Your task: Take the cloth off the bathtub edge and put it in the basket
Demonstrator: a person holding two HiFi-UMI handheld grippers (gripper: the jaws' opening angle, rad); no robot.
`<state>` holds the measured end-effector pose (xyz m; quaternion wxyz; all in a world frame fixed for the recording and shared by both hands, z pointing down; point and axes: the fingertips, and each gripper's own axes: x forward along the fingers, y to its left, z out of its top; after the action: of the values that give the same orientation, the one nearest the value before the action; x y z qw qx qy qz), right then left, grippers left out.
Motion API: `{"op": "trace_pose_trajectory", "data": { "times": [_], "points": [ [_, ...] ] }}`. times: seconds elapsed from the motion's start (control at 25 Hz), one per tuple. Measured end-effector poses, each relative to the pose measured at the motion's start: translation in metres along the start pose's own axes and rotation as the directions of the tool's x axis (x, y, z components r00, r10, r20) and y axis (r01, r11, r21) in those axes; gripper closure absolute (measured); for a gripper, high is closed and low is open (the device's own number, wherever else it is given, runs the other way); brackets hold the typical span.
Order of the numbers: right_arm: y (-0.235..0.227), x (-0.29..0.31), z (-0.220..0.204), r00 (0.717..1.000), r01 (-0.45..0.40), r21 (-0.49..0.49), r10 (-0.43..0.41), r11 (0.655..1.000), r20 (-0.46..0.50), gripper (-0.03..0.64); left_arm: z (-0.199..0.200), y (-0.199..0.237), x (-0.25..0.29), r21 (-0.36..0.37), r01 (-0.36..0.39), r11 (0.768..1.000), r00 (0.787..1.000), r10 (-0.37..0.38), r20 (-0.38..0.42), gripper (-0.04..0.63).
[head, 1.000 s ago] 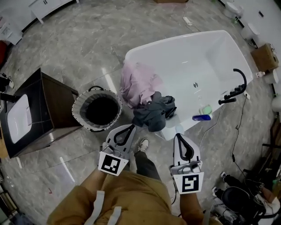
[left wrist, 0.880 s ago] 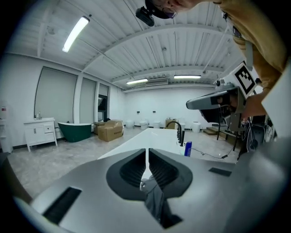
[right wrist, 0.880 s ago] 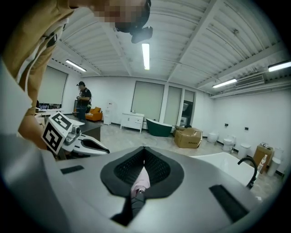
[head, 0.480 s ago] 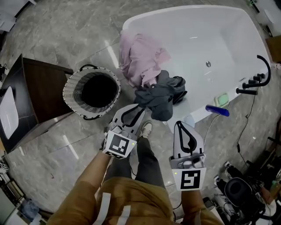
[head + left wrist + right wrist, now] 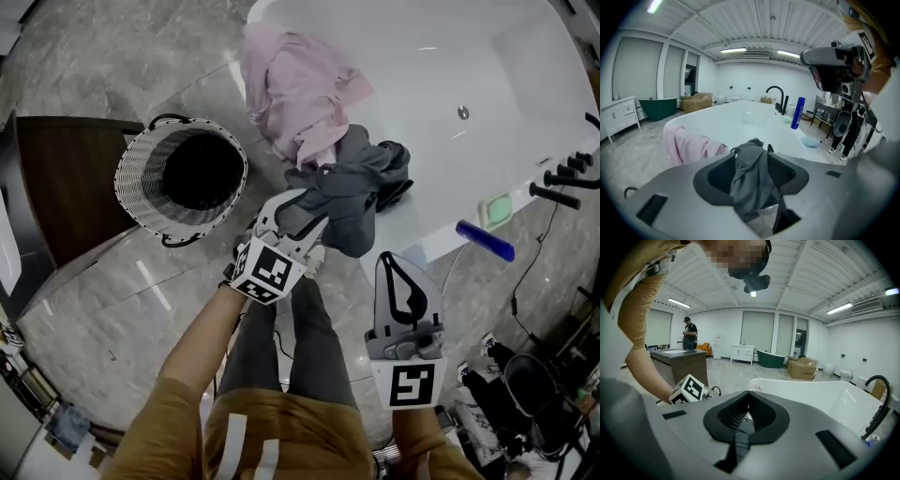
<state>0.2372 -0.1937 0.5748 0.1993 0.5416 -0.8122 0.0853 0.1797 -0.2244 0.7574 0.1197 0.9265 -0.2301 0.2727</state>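
A dark grey cloth (image 5: 354, 192) hangs bunched over the near rim of the white bathtub (image 5: 441, 236), just right of a pink cloth (image 5: 298, 86) draped on the same rim. My left gripper (image 5: 298, 212) reaches the grey cloth's lower edge. Its jaws are opening, and a fold of the grey cloth (image 5: 752, 183) lies loosely between them in the left gripper view (image 5: 751, 152). The round woven basket (image 5: 141, 150) stands on the floor to the left, with a dark, empty-looking inside. My right gripper (image 5: 398, 277) hangs shut and empty below the tub; its jaws meet in the right gripper view (image 5: 749, 394).
A dark wooden cabinet (image 5: 61, 192) stands left of the basket. On the tub rim at right lie a blue bottle (image 5: 485, 240) and a green soap dish (image 5: 497, 208), near the black faucet (image 5: 565, 176). The person's legs and a shoe (image 5: 314, 261) are below the tub. Cables and gear clutter the floor at lower right.
The view has closed in on the tub. My left gripper moved forward and up to the grey cloth, and its jaws spread from shut. The right gripper kept its place.
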Motion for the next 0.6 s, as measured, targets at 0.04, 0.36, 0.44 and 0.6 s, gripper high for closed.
{"op": "trace_pose_trajectory", "data": {
  "times": [0.04,0.36,0.44,0.6],
  "points": [
    [-0.001,0.004,-0.004,1.000,-0.006,-0.002,0.006,1.000,-0.003,0.612,-0.005,0.001,0.008,-0.009,0.007,1.000,1.000,-0.007,-0.007,0.386],
    [-0.010,0.023,-0.033,0.998,-0.042,0.000,0.042,0.999,-0.038,0.612,-0.039,0.004,0.052,-0.102,0.033,0.994,0.998,-0.039,-0.059,0.252],
    [-0.011,0.024,-0.037,0.998,-0.049,0.000,0.049,0.999,-0.046,0.612,-0.044,0.002,0.057,-0.126,0.061,0.990,0.996,-0.069,-0.055,0.194],
    [-0.012,0.028,-0.044,0.996,-0.062,0.002,0.063,0.998,-0.060,0.611,-0.046,0.008,0.069,-0.224,0.142,0.964,0.989,-0.149,-0.014,0.113]
  ]
}}
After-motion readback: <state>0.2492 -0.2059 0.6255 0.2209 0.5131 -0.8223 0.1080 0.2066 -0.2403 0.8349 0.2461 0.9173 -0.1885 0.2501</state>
